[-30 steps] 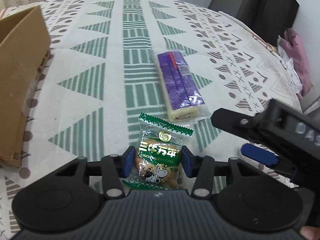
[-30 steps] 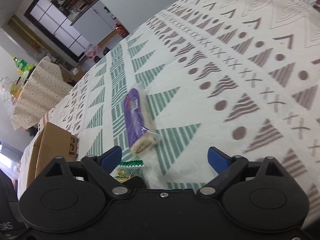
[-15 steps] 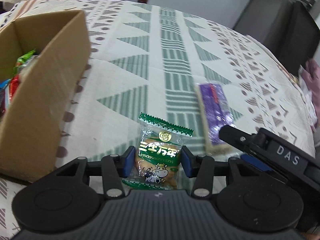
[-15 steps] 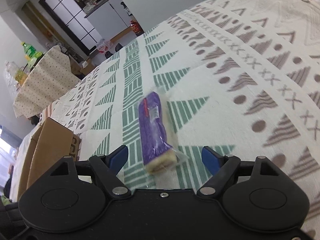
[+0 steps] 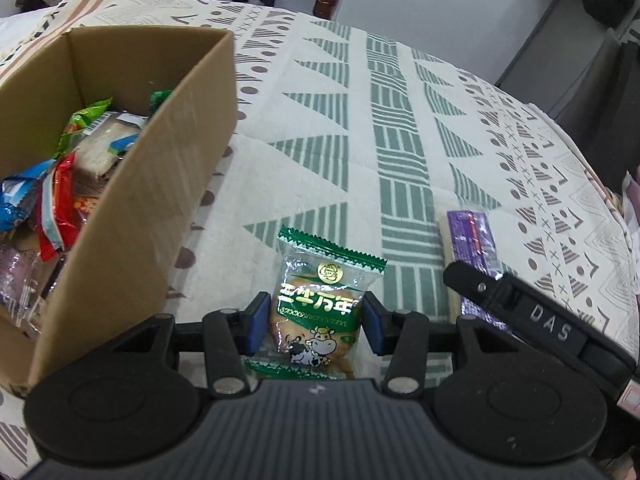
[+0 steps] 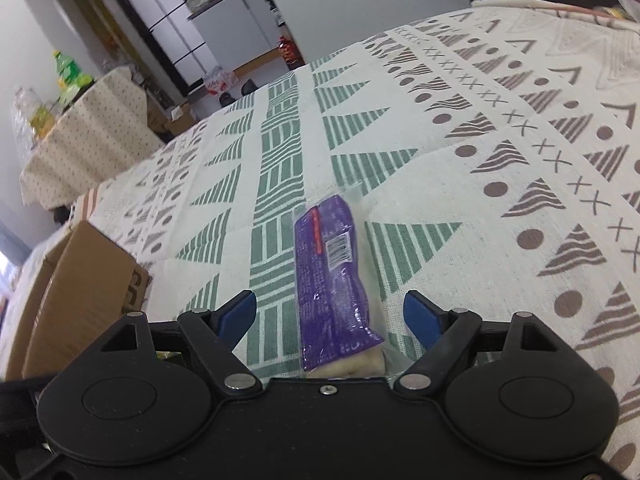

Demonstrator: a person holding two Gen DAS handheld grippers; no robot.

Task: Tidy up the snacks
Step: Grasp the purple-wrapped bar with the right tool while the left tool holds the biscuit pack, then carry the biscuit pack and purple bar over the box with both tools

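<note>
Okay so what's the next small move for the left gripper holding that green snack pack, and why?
Probably swing the left gripper leftward over the cardboard box and let go. It is shut on the green snack pack, and the box beside it already holds other snacks.

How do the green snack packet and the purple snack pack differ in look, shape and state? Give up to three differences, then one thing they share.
1. The green snack packet is short with zigzag edges; the purple snack pack is long and bar-shaped.
2. The green one is clamped in the left gripper; the purple one lies on the tablecloth between the right gripper's open jaws.
3. The green one shows a cartoon cow; the purple one a barcode.

Both are outside the cardboard box.
</note>
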